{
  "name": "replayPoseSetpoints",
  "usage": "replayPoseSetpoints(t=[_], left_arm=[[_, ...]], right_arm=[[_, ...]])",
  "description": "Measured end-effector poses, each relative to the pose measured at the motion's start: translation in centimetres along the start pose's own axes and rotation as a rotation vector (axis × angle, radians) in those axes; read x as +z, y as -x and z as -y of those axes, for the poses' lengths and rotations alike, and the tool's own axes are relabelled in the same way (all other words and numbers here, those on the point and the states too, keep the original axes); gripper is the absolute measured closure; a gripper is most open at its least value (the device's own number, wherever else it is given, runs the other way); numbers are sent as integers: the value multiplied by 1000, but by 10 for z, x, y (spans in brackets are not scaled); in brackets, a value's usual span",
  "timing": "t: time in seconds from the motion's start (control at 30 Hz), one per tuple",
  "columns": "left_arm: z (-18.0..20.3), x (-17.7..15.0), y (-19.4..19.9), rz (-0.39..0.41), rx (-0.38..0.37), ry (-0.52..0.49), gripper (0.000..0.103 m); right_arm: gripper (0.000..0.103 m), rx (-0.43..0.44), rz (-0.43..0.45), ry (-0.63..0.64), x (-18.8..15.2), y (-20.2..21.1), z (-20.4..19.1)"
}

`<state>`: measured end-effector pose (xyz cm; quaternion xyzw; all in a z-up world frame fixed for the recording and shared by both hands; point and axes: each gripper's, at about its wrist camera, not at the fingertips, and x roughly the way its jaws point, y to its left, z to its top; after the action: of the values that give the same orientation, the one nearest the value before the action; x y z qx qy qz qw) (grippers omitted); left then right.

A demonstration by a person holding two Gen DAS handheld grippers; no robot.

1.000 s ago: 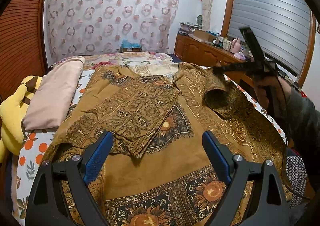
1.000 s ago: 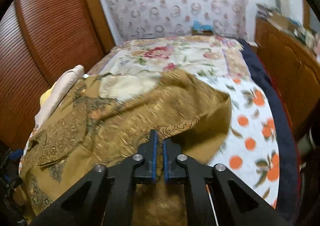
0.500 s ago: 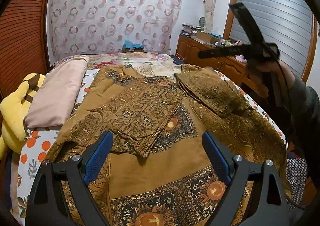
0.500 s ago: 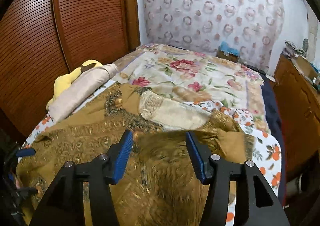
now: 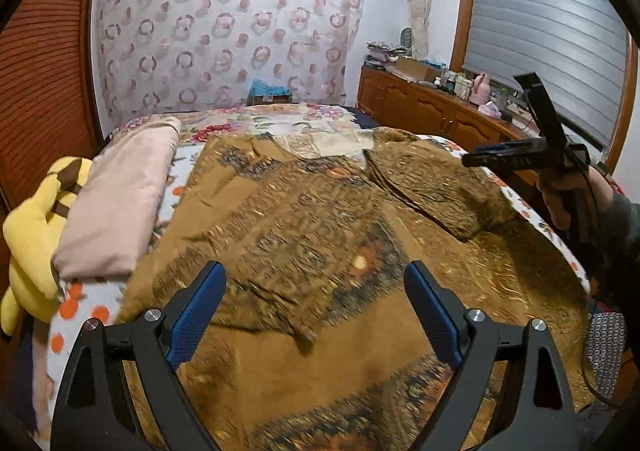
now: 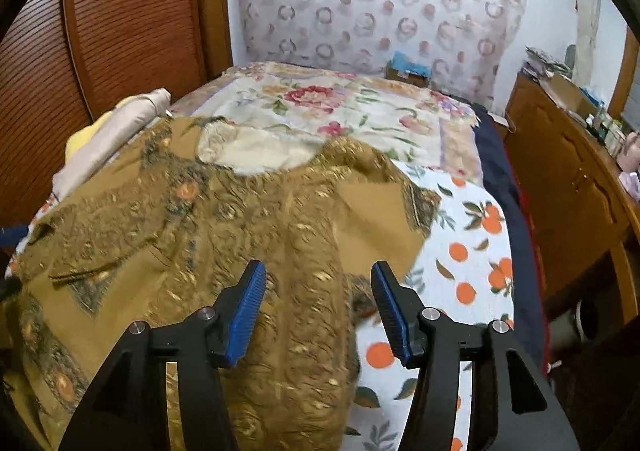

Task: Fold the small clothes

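Note:
A brown garment with gold and sunflower print (image 5: 320, 235) lies spread on the bed. One sleeve (image 5: 280, 263) is folded across its chest, and the other sleeve (image 5: 432, 191) lies folded inward on the right. My left gripper (image 5: 316, 299) hovers open over the lower body of the garment with nothing between its blue pads. In the right wrist view my right gripper (image 6: 318, 291) stands open above the garment's right side (image 6: 296, 251); the cloth lies below the pads and is not pinched. A hand (image 5: 568, 195) holds that gripper at the bed's right edge.
A folded pink blanket (image 5: 120, 203) and a yellow plush toy (image 5: 32, 235) lie along the bed's left side. A floral quilt (image 6: 320, 107) covers the far end. An orange-print sheet (image 6: 468, 251) shows at the right edge, with a wooden cabinet (image 6: 568, 187) beyond.
My right gripper opened and let go of the right sleeve, which dropped flat onto the garment. That gripper rose clear, then sank a little. The left gripper stayed open in place.

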<state>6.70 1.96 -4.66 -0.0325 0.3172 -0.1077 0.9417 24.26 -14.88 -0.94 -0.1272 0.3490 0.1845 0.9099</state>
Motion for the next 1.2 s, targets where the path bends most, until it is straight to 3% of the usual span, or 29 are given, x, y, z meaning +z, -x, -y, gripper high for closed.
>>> replayPoseSetpoints(t=[0.1,0.17,0.5,0.87,1.03,1.1,1.2], left_arm=[[-13,11,-9,-9,29,-13,12],[-21,16,-17,-19,47,-20,12],[-57,45,-59,-87,86,-14,12],[-75,77,-106,-165,86,-52,12],[-83,87,-134,-226,51,-62,32],[-86,90,-149,-263,43,-67,48],[-88,92,-165,-306,35,-76,56]], right_arm=[[44,14,5,-37,3,-5,11],[37,18,11,-57,6,-12,17],[37,5,-29,-102,19,-60,50],[37,-42,-31,-54,31,-92,48],[36,-34,-23,-58,28,-92,51],[36,-36,-24,-58,27,-92,50],[36,-34,-25,-58,27,-92,51]])
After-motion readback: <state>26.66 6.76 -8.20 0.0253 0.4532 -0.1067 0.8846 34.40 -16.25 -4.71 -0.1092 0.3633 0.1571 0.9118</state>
